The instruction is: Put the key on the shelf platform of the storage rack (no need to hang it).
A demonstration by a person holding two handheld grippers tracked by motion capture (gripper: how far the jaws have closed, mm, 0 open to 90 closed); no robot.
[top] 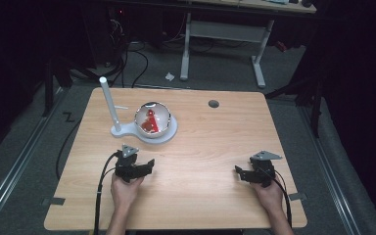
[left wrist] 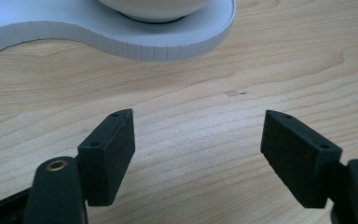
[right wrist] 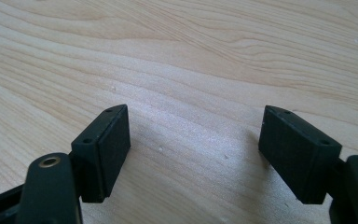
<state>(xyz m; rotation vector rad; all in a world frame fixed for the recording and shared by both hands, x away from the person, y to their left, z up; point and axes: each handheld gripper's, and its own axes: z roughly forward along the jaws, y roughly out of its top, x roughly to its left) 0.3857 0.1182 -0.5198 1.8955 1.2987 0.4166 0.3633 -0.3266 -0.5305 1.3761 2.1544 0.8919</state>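
Both grippers, left [top: 149,164] and right [top: 238,172], rest on the wooden table [top: 210,147] with jaws spread and empty, apparently pre-task, so the left's likely approach targets the nearby bowl [top: 152,118] on its white base [top: 169,134].

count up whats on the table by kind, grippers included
grippers: 2, the left gripper and the right gripper, both open
white stand with an upright post: 1
bowl with something red inside: 1, sitting on the stand's round end
total: 4
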